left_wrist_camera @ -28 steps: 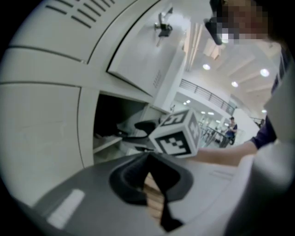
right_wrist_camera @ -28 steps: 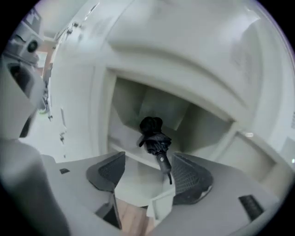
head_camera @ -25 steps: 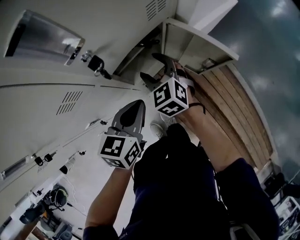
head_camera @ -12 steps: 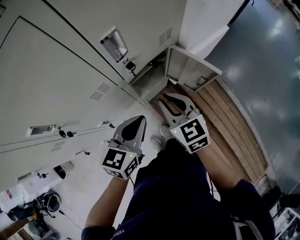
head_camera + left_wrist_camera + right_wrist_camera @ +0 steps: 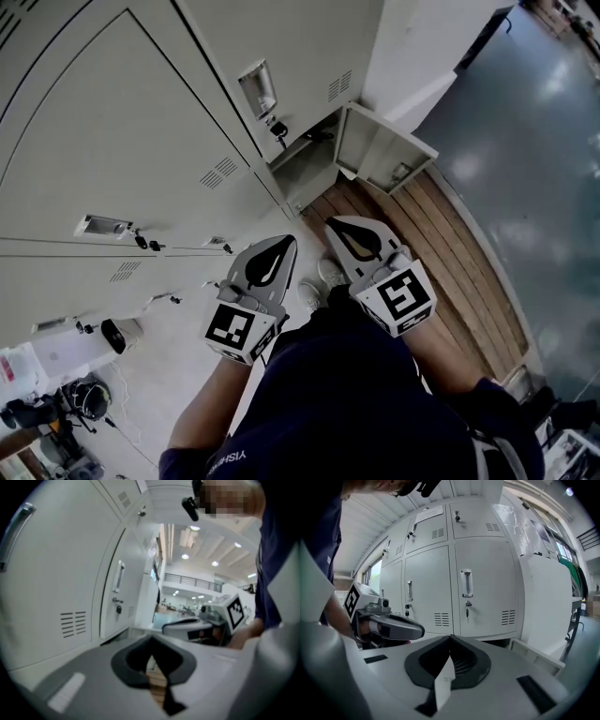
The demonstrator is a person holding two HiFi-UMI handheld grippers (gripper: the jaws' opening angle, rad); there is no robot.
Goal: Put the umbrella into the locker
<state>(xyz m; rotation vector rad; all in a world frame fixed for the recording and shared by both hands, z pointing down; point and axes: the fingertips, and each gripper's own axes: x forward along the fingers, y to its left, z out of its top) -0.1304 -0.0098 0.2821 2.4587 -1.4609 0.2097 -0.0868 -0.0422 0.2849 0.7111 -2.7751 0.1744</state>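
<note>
The open locker compartment [image 5: 302, 173] is low in the bank of grey lockers, and its door [image 5: 386, 150] is swung out to the right. Something dark [image 5: 319, 137] shows at its upper edge; I cannot tell whether it is the umbrella. My left gripper [image 5: 289, 238] and right gripper [image 5: 330, 221] hang side by side, well back from the compartment. Both are shut with nothing between the jaws. In the left gripper view the left gripper's tips [image 5: 151, 638] meet, and the right gripper [image 5: 197, 627] is beside them. In the right gripper view the right gripper's tips [image 5: 450, 637] meet too.
Shut locker doors [image 5: 122, 141] with handles and vents fill the left. A wooden plank platform [image 5: 450, 253] runs along the lockers' foot, with glossy floor [image 5: 534, 141] to its right. The person's shoes [image 5: 319, 281] stand below the grippers. Clutter [image 5: 56, 403] lies at the lower left.
The right gripper has drawn back from the open compartment and its jaws have gone from open to shut. Both grippers have risen, and the locker now looks farther off.
</note>
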